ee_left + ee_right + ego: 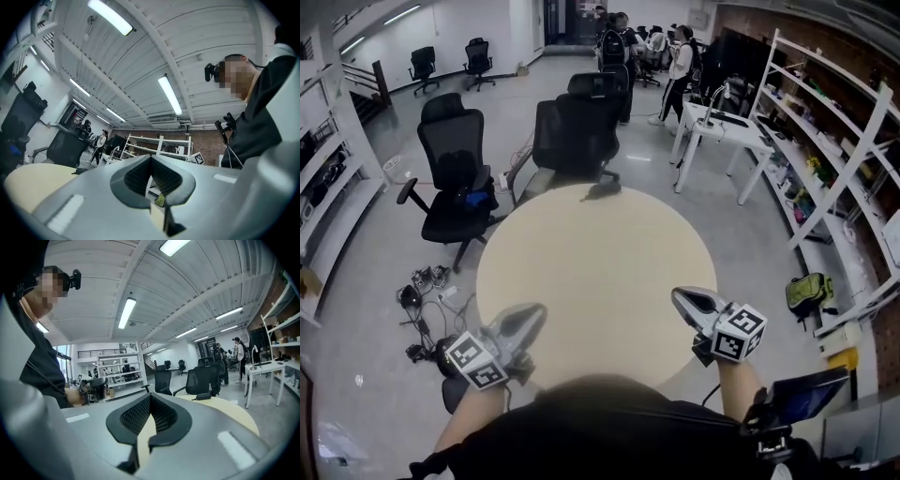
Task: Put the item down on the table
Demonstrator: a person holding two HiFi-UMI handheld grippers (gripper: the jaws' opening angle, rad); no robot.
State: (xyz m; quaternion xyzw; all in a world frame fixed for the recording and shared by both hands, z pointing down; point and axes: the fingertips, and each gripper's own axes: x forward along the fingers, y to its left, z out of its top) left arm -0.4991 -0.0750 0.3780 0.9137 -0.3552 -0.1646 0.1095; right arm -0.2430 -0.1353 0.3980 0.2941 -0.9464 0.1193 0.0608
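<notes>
The left tool [532, 317] hovers at the near left edge of the round beige table [595, 267], its jaws pressed fully together with nothing between them; in the left gripper view its ribbed pads [138, 176] meet at the tip; the right tool [682, 299], at the near right edge, is closed up too and empty; the small dark item [602, 192] lies flat on the table's far edge, well apart from both tools, just before a black office chair [577, 131]; what kind of thing it is cannot be made out.
</notes>
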